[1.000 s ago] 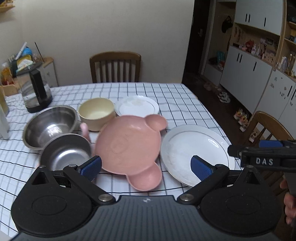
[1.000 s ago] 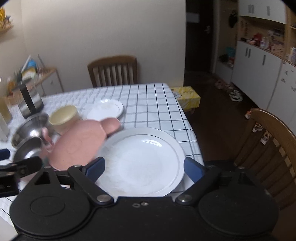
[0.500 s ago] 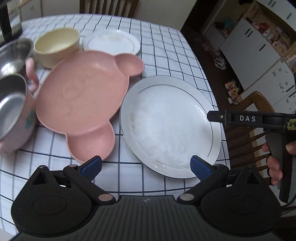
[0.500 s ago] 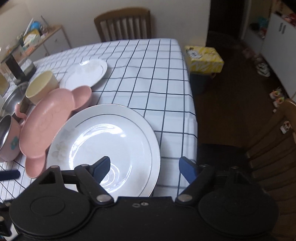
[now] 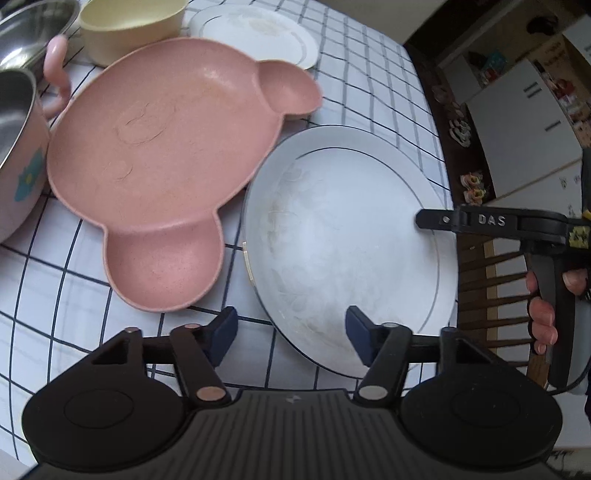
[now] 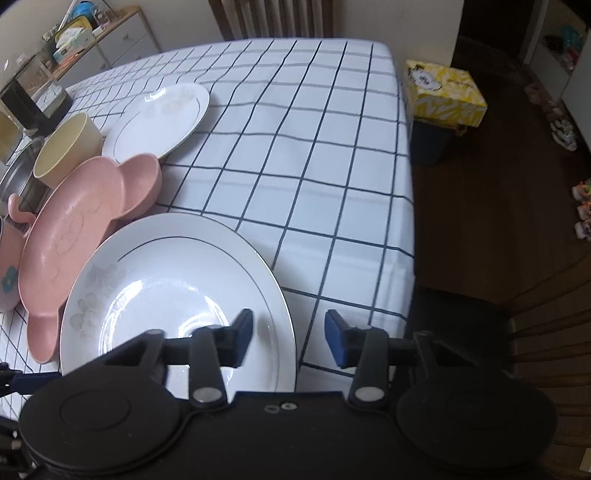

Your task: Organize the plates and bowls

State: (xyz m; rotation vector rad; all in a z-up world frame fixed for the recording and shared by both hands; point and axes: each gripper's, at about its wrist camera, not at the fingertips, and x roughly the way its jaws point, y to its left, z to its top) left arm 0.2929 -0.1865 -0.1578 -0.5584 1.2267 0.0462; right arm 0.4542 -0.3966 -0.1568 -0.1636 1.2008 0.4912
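A large white plate [image 5: 351, 236] lies at the table's near right corner; it also shows in the right wrist view [image 6: 173, 291]. A pink bear-shaped plate [image 5: 159, 162] lies to its left, touching it. My left gripper [image 5: 291, 332] is open and empty, low over the large plate's near edge. My right gripper [image 6: 290, 336] is open and empty, straddling the large plate's right rim; it shows from the side in the left wrist view [image 5: 491, 225]. A small white plate [image 6: 159, 118], a cream bowl [image 6: 66, 147] and a pink steel-lined bowl [image 5: 14, 155] stand behind and left.
A checked cloth covers the table [image 6: 295, 147]. A steel bowl [image 5: 33, 22] sits at the far left. A wooden chair [image 6: 546, 332] stands right of the table corner. A yellow tissue box [image 6: 445, 92] sits on a bin beyond the table.
Both grippers have dropped and moved closer to the large white plate. Their jaws have narrowed a good deal but stay open. The dishes have not moved.
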